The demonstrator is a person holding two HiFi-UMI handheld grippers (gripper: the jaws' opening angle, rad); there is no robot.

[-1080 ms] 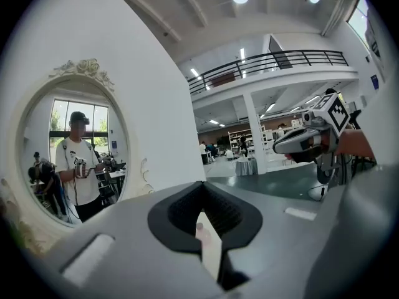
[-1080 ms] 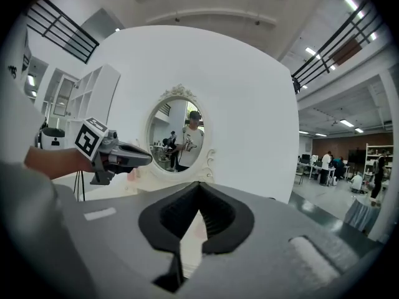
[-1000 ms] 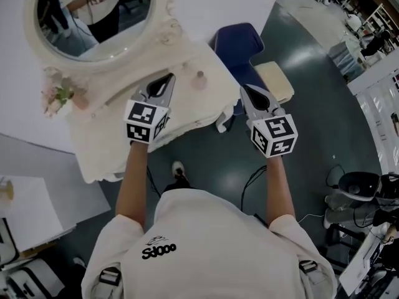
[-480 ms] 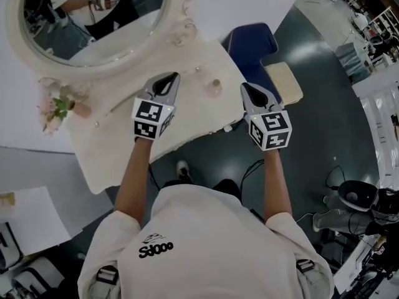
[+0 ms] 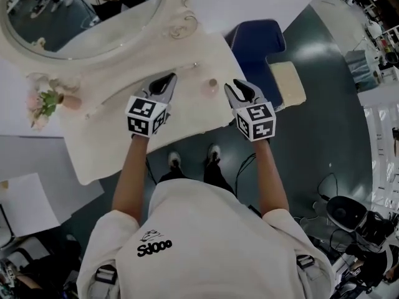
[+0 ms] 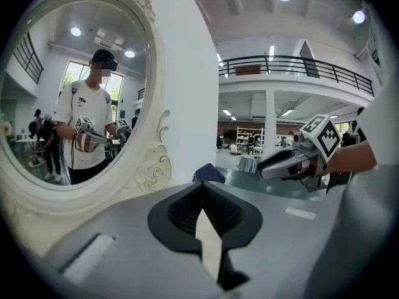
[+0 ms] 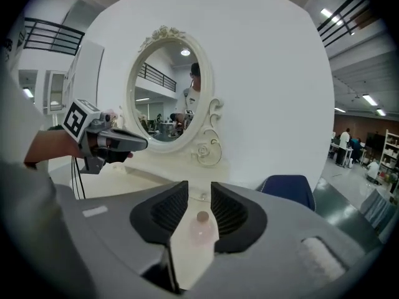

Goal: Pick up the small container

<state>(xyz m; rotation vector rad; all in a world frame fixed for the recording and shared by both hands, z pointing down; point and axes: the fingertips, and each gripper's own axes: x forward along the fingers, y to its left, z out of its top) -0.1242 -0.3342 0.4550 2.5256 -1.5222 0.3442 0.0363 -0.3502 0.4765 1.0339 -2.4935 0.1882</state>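
The small container [image 5: 212, 83], a pale pink bottle with a round cap, stands on the cream dressing table [image 5: 124, 142] near its right end. My right gripper [image 5: 230, 86] hovers just to its right, jaws opening, pads clear of it. In the right gripper view the small container [image 7: 201, 228] shows in the gap just ahead of the right gripper [image 7: 199, 196]. My left gripper [image 5: 168, 78] hangs shut over the table to the container's left, holding nothing. In the left gripper view the left gripper [image 6: 203, 198] has its jaws together, and the right gripper [image 6: 293, 162] shows beyond it.
An oval mirror [image 5: 81, 17] in an ornate cream frame stands at the back of the table. A pink flower vase [image 5: 42, 101] sits at the table's left. A blue chair [image 5: 255, 42] and a cream cushion [image 5: 288, 83] stand right of the table.
My right gripper has moved left, close to the container, and its jaws have parted. The person has stepped nearer the table. The left gripper stays shut.
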